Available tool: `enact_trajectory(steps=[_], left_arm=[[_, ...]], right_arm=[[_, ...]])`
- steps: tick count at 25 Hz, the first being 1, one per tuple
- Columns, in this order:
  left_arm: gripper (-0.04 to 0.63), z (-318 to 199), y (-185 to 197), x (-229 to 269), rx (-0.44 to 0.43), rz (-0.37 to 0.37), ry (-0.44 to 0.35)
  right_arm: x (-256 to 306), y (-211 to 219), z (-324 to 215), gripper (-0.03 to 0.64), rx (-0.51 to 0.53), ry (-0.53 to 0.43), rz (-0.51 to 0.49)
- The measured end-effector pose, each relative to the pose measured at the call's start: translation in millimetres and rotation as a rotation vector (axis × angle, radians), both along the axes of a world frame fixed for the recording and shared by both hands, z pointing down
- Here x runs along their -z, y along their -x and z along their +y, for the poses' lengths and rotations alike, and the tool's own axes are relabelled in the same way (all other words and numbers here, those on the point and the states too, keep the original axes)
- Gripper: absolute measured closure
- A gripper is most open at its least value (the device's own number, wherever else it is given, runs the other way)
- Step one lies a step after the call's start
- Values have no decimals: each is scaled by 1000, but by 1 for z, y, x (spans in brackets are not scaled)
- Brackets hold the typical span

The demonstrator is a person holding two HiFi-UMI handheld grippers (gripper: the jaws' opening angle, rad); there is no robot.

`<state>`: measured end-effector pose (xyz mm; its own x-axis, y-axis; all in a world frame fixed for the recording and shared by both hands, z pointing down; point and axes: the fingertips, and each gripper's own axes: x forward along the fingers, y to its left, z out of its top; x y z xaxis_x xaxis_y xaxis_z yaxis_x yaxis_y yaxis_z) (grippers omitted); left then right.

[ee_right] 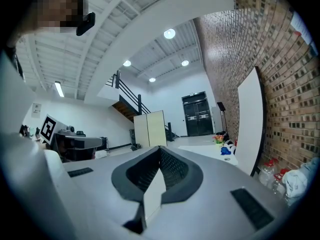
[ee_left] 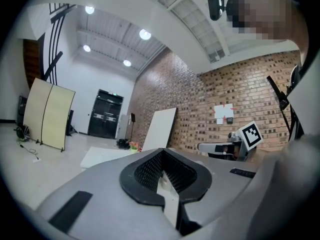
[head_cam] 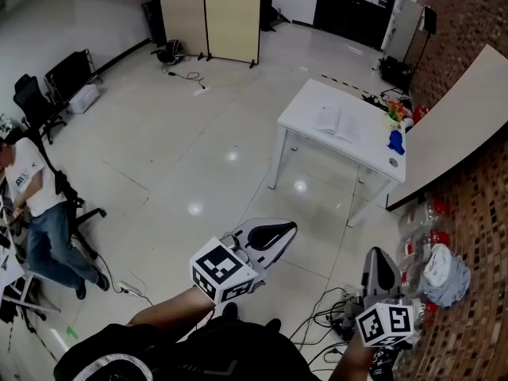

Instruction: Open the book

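A book [head_cam: 337, 122] lies with its pages spread on a white table [head_cam: 309, 101] far across the floor, well out of reach of both grippers. My left gripper [head_cam: 283, 230] is held near my body and points toward the table, jaws shut with nothing between them. My right gripper [head_cam: 379, 255] hangs at the lower right, also shut and empty. The left gripper view shows its closed jaws [ee_left: 162, 159] with the table [ee_left: 100, 156] small in the distance. In the right gripper view the closed jaws [ee_right: 160, 156] point at the same table [ee_right: 202, 148].
A blue object [head_cam: 395, 141] and flowers [head_cam: 394, 116] sit at the table's right end. A white board [head_cam: 452, 125] leans on the brick wall. Bottles and a bag [head_cam: 440, 272] and cables [head_cam: 325, 312] lie by my feet. A seated person [head_cam: 36, 205] is far left.
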<state>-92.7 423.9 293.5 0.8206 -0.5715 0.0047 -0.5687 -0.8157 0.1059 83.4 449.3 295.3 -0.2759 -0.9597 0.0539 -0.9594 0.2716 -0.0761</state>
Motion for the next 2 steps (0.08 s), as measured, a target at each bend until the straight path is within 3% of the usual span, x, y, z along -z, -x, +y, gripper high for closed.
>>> enact_trajectory(steps=[2], left_arm=[[592, 2, -3, 3, -1, 0, -8]], right_arm=[[1, -2, 2, 614, -4, 3, -5]])
